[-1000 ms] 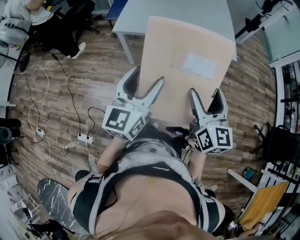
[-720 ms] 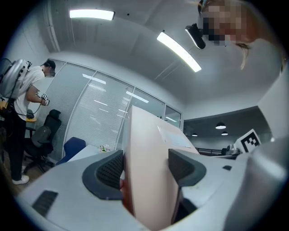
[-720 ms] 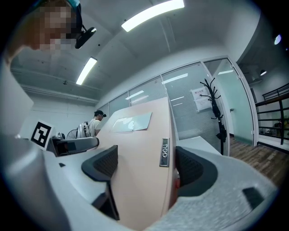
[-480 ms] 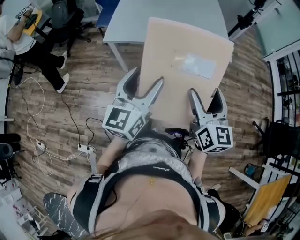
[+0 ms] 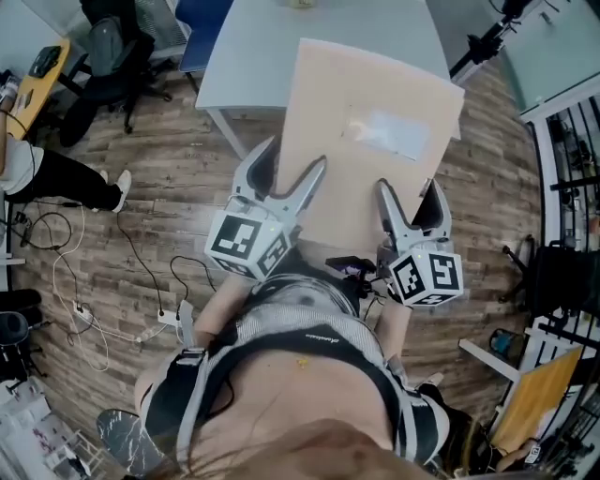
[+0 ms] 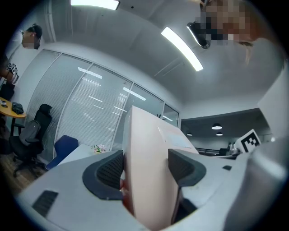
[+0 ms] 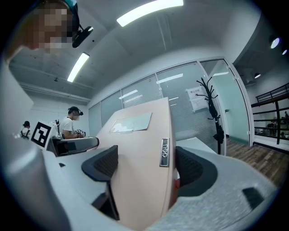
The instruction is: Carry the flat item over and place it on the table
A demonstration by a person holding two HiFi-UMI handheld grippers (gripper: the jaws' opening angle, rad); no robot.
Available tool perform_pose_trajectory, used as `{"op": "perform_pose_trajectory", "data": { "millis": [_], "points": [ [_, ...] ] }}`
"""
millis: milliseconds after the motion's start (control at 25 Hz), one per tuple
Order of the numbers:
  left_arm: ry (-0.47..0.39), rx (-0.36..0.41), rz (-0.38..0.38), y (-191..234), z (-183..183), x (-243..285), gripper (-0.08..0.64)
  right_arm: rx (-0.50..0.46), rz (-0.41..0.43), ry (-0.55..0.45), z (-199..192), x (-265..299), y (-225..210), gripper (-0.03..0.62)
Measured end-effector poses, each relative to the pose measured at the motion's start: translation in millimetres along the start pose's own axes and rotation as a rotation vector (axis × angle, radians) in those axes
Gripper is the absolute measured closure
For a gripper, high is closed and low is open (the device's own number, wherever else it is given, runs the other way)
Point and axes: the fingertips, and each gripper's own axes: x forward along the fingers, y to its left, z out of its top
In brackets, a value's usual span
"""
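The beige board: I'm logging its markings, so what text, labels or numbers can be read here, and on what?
No text can be read.
The metal tag on the board edge: print too blurred.
The pale label on the board's face: nothing legible.
The notice on the glass wall: too small.

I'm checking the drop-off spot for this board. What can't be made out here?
Table surface beneath the board: head view, hidden by the board.
Small thing at the table's far side: head view, cut off by the top edge.
Print on the board's label: head view, too small.
Lettering on the edge tag: right gripper view, too small.
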Motion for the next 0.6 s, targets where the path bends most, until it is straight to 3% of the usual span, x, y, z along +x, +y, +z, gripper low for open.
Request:
{"op": "perform_pose_trajectory", "data": {
  "millis": [600],
  "points": [
    [0.028, -0.020, 0.000, 70, 0, 30, 0.256, 0.009, -0.008, 0.032, -12, 72, 15, 0.198]
  ]
}}
